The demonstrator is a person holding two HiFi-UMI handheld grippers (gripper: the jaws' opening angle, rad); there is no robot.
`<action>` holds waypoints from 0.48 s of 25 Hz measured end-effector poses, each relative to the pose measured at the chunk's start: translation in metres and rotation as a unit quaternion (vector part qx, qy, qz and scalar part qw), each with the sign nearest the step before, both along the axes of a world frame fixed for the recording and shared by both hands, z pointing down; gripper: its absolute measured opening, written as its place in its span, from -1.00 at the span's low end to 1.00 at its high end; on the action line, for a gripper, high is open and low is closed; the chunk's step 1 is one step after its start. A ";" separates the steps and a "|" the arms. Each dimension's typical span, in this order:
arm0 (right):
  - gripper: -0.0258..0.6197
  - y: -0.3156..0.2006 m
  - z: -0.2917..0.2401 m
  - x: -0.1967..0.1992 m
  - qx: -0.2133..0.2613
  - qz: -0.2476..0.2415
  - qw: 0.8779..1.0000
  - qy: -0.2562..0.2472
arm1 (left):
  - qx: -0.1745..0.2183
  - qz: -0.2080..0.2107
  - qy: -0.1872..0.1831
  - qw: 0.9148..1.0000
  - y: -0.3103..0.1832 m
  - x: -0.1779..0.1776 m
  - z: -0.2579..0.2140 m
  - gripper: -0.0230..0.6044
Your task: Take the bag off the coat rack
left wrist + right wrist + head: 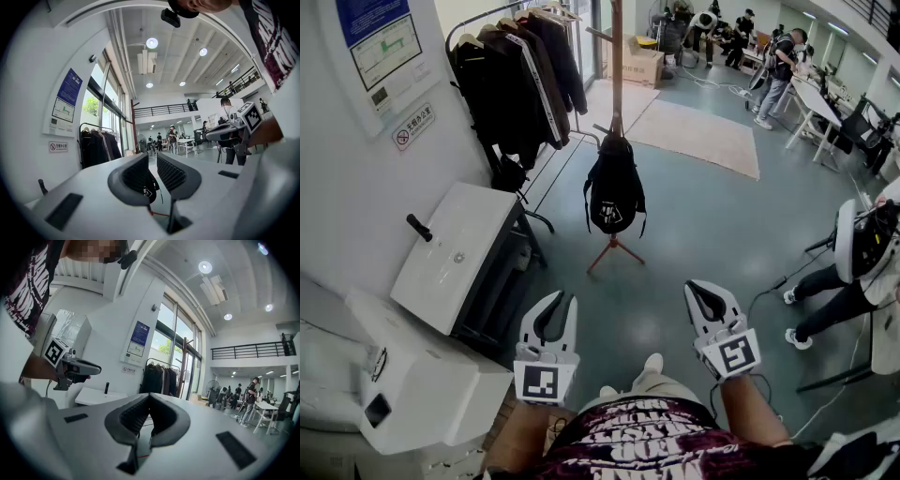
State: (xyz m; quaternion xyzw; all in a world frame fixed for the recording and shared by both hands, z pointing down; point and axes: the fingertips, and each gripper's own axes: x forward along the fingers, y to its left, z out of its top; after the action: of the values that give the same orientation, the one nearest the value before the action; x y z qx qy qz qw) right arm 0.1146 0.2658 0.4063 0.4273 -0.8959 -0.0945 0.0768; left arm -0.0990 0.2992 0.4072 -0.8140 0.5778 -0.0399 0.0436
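Hanging from a peg of the wooden coat rack (617,66), the black bag (614,192) droops against the pole. Its lower end is well above the rack's reddish tripod feet, which stand on the grey floor (694,244). In the left gripper view a sliver of the bag shows far off through the gap between the jaws. Neither gripper touches it; both are held low, near the person's body and well apart from the rack.

The left gripper (565,300) has its jaws spread a little, with a narrow slot between the ribbed pads and nothing in it. The right gripper (698,289) has its jaws pressed together, tips meeting, with nothing pinched.

To the left of the rack a garment rail (487,19) carries a row of dark coats (520,75). Nearer, along the white wall, stands a white machine (459,253) with a black handle on its sloping lid. A pale rug (694,131) lies beyond the rack, and people stand at desks farther back.
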 end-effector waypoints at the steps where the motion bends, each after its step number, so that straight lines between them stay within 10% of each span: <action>1: -0.91 -0.002 0.002 0.001 -0.002 0.001 1.000 -0.001 | -0.003 0.000 0.001 1.000 -0.003 0.000 0.001 -0.74; 12: -0.90 -0.048 0.028 0.015 -0.045 -0.011 0.999 -0.024 | 0.009 -0.009 0.019 1.000 -0.048 0.014 0.003 -0.74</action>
State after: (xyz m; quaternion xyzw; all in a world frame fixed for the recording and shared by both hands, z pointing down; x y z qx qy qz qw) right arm 0.1301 0.2177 0.4341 0.4155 -0.9055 -0.0451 0.0736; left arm -0.0853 0.2507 0.4101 -0.8088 0.5864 -0.0199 0.0399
